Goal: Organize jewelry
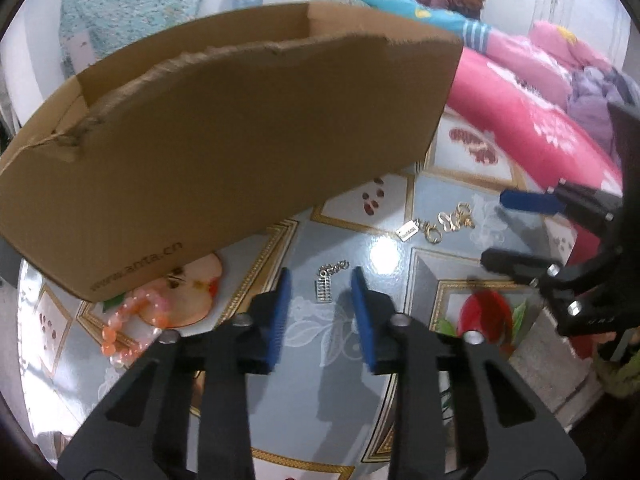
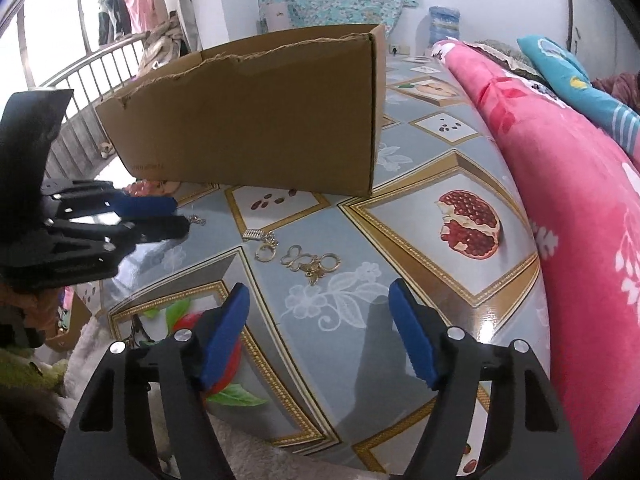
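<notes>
A cardboard box [image 2: 256,116] with torn top edges stands on the tabletop [image 2: 360,332]; neither view shows what is in it. A gold chain of rings and a butterfly charm [image 2: 304,260] lies flat near the box, its long axis running left to right in the right wrist view. A silver charm piece [image 1: 330,280] lies just ahead of the left tongs [image 1: 320,312], whose pads stand slightly apart with nothing between them. A pink bead bracelet [image 1: 132,320] lies at the box's corner. The right tongs [image 2: 320,336] stand apart, clamping nothing, short of the gold chain
</notes>
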`<state>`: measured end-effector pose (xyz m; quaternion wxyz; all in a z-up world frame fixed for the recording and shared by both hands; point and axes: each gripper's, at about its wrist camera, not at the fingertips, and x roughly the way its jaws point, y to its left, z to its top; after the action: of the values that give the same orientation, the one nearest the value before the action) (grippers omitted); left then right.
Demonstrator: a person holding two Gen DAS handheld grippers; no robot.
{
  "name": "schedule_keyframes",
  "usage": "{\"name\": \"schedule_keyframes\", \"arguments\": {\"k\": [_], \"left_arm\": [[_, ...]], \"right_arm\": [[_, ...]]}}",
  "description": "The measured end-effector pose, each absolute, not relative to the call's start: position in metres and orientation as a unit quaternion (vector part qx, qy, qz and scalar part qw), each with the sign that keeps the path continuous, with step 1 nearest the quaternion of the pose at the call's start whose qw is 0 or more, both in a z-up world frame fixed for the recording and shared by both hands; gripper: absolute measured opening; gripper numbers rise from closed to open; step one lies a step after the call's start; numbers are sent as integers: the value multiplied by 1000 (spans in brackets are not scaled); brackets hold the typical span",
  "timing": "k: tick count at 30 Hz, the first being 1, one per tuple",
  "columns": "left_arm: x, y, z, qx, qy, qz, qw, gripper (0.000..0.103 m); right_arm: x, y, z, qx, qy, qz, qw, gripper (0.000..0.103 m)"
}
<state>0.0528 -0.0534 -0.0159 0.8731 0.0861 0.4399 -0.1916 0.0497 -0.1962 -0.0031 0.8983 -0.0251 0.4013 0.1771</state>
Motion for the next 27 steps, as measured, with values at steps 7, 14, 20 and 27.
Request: {"name": "schedule_keyframes", "arguments": {"k": [7, 14, 20, 27], "left_arm": [[57, -59, -17, 111, 442, -195, 868, 15], [56, -57, -18, 118, 438, -205, 867, 6], [46, -41, 0, 79, 413, -206, 884, 6], [34, -21, 21, 36, 389, -204, 898, 6]], "right_arm": [[51, -200, -3, -14, 395, 182, 900, 64], [50, -205, -1, -2, 392, 180, 902, 59], [48, -210, 7, 8, 382, 179, 907, 58], [53, -198, 22, 2, 358, 205, 911, 54]]}}
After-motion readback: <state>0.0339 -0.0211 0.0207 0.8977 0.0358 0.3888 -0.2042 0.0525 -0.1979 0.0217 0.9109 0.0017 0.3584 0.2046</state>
